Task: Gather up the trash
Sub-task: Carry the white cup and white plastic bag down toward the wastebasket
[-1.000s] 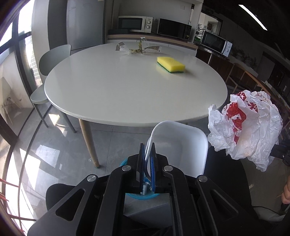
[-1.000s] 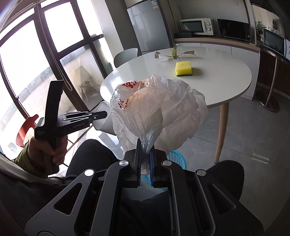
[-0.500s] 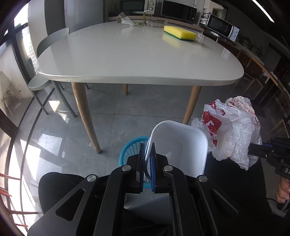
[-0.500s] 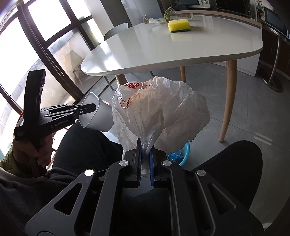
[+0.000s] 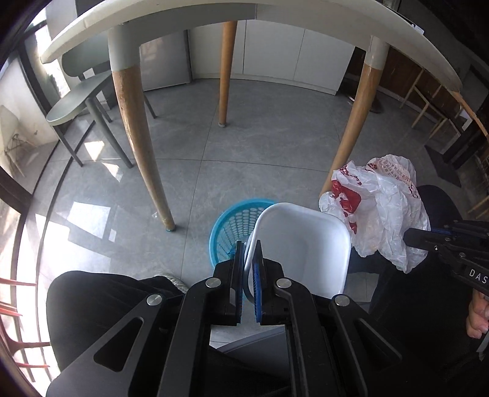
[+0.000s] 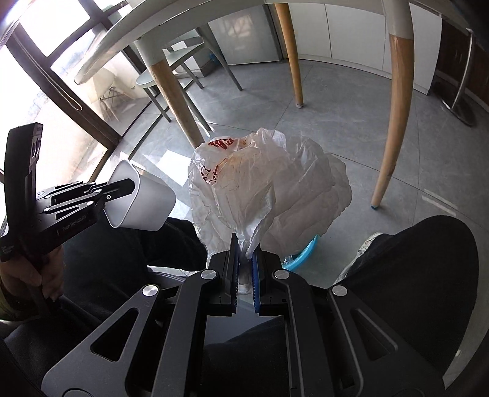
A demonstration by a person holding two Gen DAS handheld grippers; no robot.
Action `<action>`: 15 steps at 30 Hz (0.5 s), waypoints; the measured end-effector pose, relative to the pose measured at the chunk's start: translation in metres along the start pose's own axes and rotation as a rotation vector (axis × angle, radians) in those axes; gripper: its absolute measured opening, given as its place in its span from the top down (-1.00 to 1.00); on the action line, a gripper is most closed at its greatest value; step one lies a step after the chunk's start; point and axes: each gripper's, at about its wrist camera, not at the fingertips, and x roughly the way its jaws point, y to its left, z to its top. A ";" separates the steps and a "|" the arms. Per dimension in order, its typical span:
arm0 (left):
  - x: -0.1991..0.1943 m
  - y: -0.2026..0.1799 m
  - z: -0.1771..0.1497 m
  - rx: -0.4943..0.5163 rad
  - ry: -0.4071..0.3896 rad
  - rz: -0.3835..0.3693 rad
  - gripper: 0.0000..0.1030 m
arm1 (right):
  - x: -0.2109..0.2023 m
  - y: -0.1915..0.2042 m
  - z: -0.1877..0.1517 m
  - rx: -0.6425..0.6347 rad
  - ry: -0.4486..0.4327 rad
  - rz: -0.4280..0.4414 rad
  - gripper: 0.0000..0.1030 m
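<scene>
My left gripper point(image 5: 249, 249) is shut on the rim of a white plastic container point(image 5: 301, 244), held above a blue perforated trash basket point(image 5: 235, 227) on the floor. In the right wrist view the same container point(image 6: 139, 203) hangs tilted from the left gripper point(image 6: 133, 184) at the left. My right gripper point(image 6: 245, 247) is shut on a crumpled white plastic bag with red print point(image 6: 262, 186), which hides most of the blue basket point(image 6: 301, 255). From the left wrist view the bag point(image 5: 377, 210) hangs to the right of the container.
A white round table point(image 5: 275, 15) with wooden legs point(image 5: 137, 134) stands overhead and in front. A grey chair point(image 5: 76, 94) is at the left by the windows. The person's dark-trousered legs point(image 6: 406, 274) flank the basket on the grey tiled floor point(image 5: 259, 152).
Both grippers have sunk from tabletop height to below the table and tipped further down. The tabletop with the sponge has left view; the blue basket has come closer. Both grips stay the same.
</scene>
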 end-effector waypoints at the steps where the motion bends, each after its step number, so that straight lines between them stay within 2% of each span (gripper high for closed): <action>1: 0.004 0.001 0.000 -0.005 0.006 -0.004 0.91 | 0.005 -0.001 0.001 0.008 0.009 0.002 0.87; 6: 0.027 0.007 0.001 -0.040 0.057 -0.029 0.91 | 0.026 -0.012 0.010 0.041 0.055 -0.013 0.87; 15: 0.061 0.007 0.005 -0.037 0.107 -0.012 0.91 | 0.065 -0.005 0.017 0.029 0.130 -0.030 0.87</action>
